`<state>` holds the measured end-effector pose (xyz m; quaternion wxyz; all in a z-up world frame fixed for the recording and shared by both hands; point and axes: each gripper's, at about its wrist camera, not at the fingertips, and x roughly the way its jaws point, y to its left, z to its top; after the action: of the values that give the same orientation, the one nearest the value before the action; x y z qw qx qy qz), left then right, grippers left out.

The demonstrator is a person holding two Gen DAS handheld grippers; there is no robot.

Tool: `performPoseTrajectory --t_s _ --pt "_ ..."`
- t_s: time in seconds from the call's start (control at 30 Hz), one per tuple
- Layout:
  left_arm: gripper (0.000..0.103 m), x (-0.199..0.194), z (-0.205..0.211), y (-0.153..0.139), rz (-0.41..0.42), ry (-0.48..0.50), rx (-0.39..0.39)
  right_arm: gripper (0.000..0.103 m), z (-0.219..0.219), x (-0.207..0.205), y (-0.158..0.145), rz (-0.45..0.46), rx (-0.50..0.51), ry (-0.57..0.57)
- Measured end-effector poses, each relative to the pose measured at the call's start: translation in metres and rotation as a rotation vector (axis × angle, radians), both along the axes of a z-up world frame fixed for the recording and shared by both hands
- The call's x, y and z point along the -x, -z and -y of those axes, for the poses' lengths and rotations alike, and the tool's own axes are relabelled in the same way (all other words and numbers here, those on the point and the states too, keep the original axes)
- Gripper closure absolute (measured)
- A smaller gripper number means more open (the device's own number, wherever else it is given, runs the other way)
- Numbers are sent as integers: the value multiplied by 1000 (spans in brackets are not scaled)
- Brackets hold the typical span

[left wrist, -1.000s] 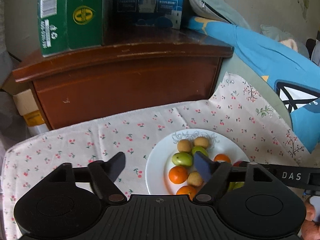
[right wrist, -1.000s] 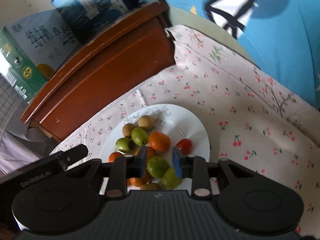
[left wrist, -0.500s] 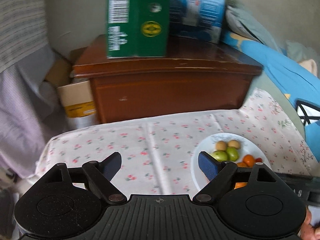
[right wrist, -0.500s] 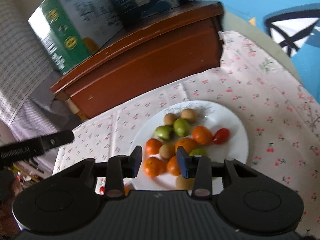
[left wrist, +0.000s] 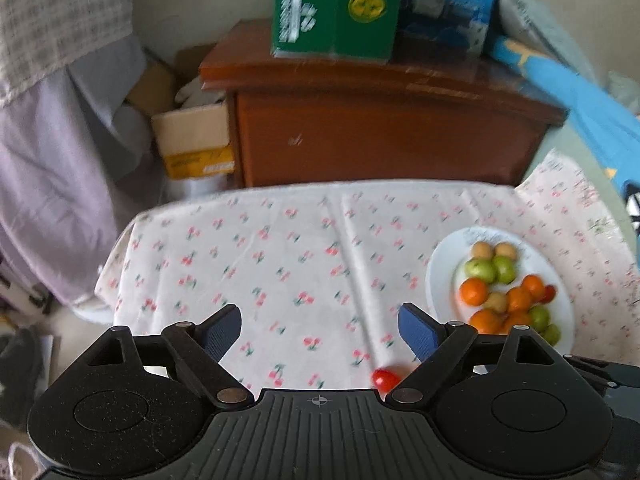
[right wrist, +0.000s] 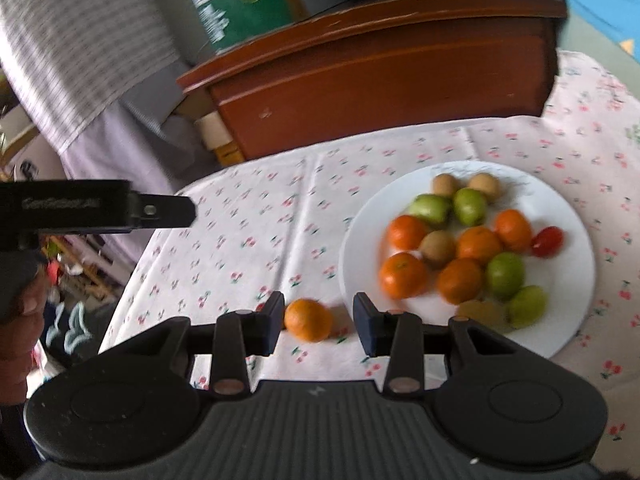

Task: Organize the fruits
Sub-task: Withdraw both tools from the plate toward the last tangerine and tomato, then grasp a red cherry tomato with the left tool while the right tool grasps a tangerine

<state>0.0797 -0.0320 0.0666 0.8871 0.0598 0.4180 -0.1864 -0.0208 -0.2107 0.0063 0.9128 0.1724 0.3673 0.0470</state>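
Sorting step: right gripper (right wrist: pixel 319 324) spread around orange (right wrist: pixel 308 319) at lower centre, off plate (right wrist: pixel 568 208); left gripper (left wrist: pixel 319 336) released, empty; next, close squarely.

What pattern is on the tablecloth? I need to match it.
White tablecloth printed with small red cherries on green stems; the left wrist view shows it best.

Cherry-print tablecloth (right wrist: pixel 248 240) carries white plate (right wrist: pixel 568 216), loose orange (right wrist: pixel 308 319), red tomato (left wrist: pixel 385 379).
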Motion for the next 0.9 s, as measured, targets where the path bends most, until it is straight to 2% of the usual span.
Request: performPoseTrajectory --t_s 0.17,0.47,0.63,0.9 --pt "16 -2 -3 7 -24 -9 -27 63 -15 -7 9 -9 47 -35" --pt "16 -6 -10 11 -56 -27 -5 64 -31 -18 22 -13 146 -75" --pt "16 -6 -9 17 -80 -32 -5 69 -37 -21 28 -22 199 -88" --pt "16 -5 -5 25 -92 -12 -17 70 -37 -19 30 -17 201 -70"
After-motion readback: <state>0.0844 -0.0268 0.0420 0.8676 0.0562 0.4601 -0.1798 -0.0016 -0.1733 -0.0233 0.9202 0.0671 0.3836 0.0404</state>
